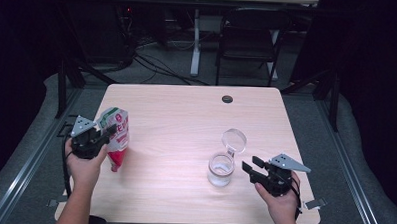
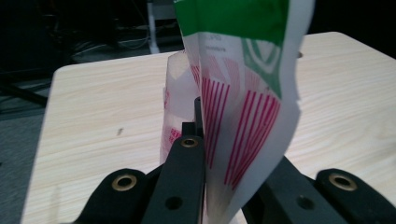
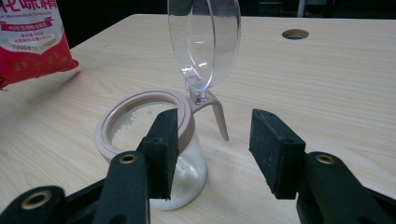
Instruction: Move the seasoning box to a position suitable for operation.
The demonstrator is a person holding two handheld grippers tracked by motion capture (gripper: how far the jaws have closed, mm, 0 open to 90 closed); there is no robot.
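At the left edge of the pale wooden worktop (image 1: 186, 121) the person's left hand (image 1: 84, 168) holds the left tongs (image 1: 104, 134), and these are clamped tight on a printed bag (image 1: 116, 134) in white, red and green. In the left gripper view the black jaws squeeze the bag (image 2: 243, 107) between them low on its side, its green band at the top and its red stripes running down toward the pinch. The bag stands more or less upright with its red bottom end down at the worktop's left side; whether that end rests on the wood or hangs just clear of it I cannot tell. Over on the right, the right hand (image 1: 282, 202) holds the right tongs (image 1: 248, 170) with their jaws spread wide and nothing between the pads. They point toward a small clear jar (image 1: 220, 169) that stands just beside them, near the middle right of the worktop and well apart from the bag. In the right gripper view the jar (image 3: 187, 172) has a beige rim, some white powder lies in the bottom of it, and its clear hinged lid (image 3: 205, 42) is flipped up and back, standing almost upright behind the mouth. The left jaw of these tongs sits in front of the jar's rim, the right jaw off to the side over bare wood. A small round hole (image 1: 227, 99) is set in the far part of the worktop, and a dark folding chair (image 1: 249, 38) stands on the floor beyond it.
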